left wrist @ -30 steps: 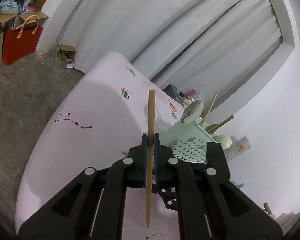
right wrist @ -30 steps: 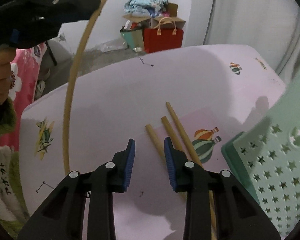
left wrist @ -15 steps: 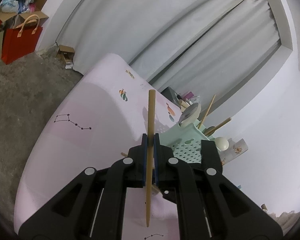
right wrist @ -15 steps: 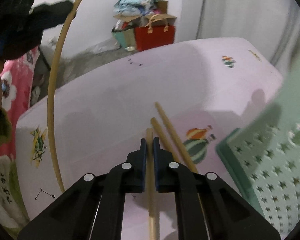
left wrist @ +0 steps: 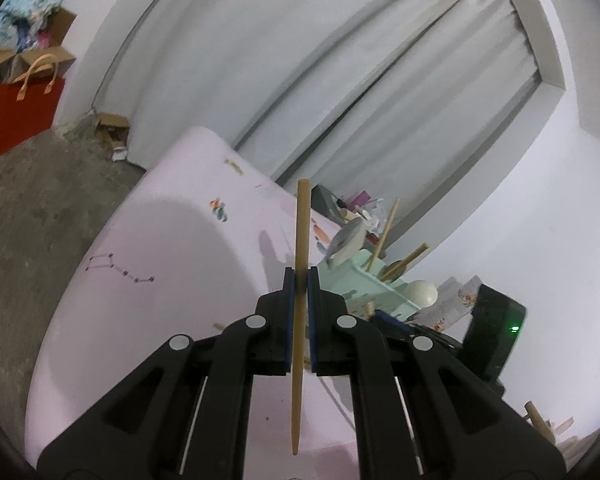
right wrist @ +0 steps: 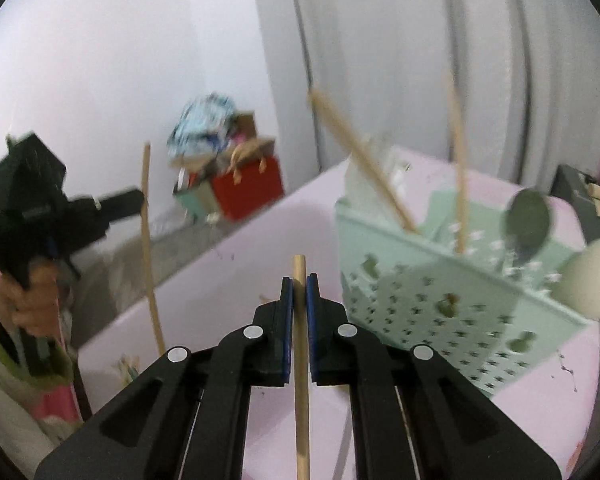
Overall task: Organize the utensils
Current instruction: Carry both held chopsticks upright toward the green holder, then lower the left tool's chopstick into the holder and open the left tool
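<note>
My left gripper is shut on a wooden chopstick that stands upright through its jaws, held above the pink table. My right gripper is shut on another wooden chopstick, lifted off the table. A mint green perforated utensil basket stands just right of the right gripper; it holds two chopsticks, a metal spoon and a white ladle. The basket also shows in the left wrist view. The left gripper with its chopstick shows in the right wrist view.
A red gift bag and cardboard boxes sit on the concrete floor beyond the table. Grey curtains hang behind. A dark box of clutter stands at the table's far end. A black device with a green light is beside the basket.
My right gripper shut on a chopstick on the table, lifted it and swung toward the green basket. My left gripper kept its chopstick and moved back a little.
</note>
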